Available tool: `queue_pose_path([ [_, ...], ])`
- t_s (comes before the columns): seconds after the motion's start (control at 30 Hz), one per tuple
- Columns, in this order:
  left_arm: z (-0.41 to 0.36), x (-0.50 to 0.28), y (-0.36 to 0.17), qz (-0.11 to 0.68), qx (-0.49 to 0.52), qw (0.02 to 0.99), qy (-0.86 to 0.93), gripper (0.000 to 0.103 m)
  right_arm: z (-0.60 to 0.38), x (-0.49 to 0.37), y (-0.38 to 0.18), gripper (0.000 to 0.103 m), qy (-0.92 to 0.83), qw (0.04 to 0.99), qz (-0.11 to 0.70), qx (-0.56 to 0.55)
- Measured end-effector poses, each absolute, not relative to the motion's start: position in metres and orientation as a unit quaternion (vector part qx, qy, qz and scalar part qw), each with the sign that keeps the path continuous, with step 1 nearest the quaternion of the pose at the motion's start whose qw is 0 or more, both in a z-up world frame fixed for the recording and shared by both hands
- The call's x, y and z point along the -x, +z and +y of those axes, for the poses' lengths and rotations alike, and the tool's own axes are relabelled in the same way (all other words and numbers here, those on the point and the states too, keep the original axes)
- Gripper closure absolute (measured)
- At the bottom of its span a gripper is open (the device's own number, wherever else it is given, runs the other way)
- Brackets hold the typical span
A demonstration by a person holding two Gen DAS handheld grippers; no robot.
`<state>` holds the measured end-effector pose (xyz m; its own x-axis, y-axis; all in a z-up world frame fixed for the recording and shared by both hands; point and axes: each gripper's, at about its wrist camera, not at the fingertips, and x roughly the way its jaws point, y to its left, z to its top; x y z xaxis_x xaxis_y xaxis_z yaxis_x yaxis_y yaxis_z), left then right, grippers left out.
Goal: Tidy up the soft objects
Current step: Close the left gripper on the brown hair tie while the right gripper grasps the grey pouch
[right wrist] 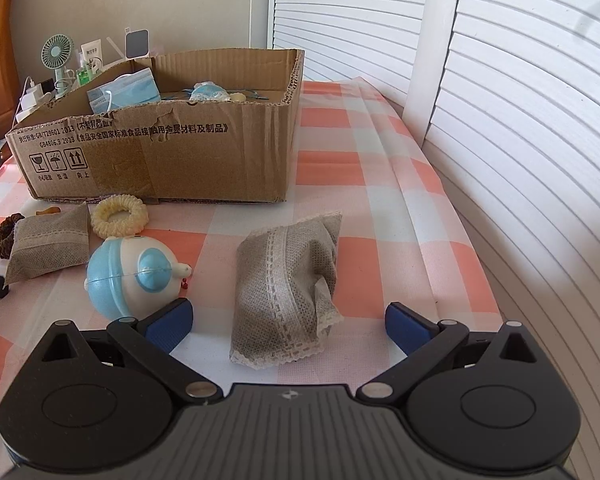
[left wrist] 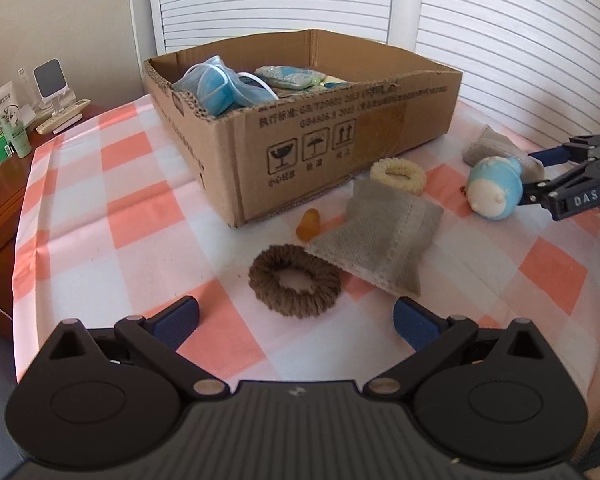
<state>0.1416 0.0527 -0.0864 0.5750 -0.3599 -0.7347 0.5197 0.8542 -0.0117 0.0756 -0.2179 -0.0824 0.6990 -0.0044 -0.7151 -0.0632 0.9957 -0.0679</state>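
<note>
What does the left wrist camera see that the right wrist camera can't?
Only the left wrist view shows the right gripper from outside, open beside the blue-and-white round plush toy.

Only the right wrist view shows the small green desk fan behind the box.

Both show the open cardboard box, the cream fuzzy hair ring, the brown fuzzy hair ring, and the checked tablecloth.

Brown scrunchie [left wrist: 295,280] lies flat, nearest my left side. Grey pouch [left wrist: 380,248] just beyond it, overlapping its far edge. Cream scrunchie [left wrist: 398,175] flat against the cardboard box [left wrist: 340,136]. Blue-and-white plush toy [right wrist: 134,276] on its side. Second grey pouch [right wrist: 288,288], lace-trimmed, crumpled, to its right. Blue face masks [left wrist: 220,86] heaped inside the box's left end.
</note>
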Motion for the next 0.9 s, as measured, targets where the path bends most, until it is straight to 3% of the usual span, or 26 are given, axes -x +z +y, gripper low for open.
queue_pose_path([
  [0.1, 0.053, -0.151, -0.086, 0.385, -0.104, 0.881, -0.253, 0.003, -0.218, -0.075, -0.082, 0.000, 0.017, 0.921, 0.387, 0.044],
  [0.23, 0.057, -0.155, -0.083, 0.379, -0.106, 0.880, -0.265, 0.030, -0.218, -0.074, -0.083, 0.000, 0.018, 0.921, 0.386, 0.044],
  [0.37, 0.059, -0.158, -0.080, 0.374, -0.106, 0.879, -0.275, 0.042, -0.218, -0.075, -0.083, 0.000, 0.017, 0.921, 0.386, 0.045],
  [0.43, 0.059, -0.160, -0.080, 0.373, -0.103, 0.881, -0.273, 0.059, -0.217, -0.074, -0.082, 0.000, 0.018, 0.921, 0.388, 0.045],
  [0.47, 0.059, -0.161, -0.079, 0.373, -0.102, 0.881, -0.272, 0.062, -0.216, -0.074, -0.082, 0.000, 0.019, 0.920, 0.388, 0.046],
  [0.83, 0.055, -0.156, -0.076, 0.377, -0.104, 0.880, -0.271, 0.066, -0.214, -0.082, -0.082, 0.000, 0.029, 0.923, 0.379, 0.062],
  [0.9, 0.055, -0.155, -0.076, 0.378, -0.104, 0.880, -0.270, 0.066, -0.214, -0.085, -0.082, 0.004, 0.031, 0.924, 0.376, 0.062],
])
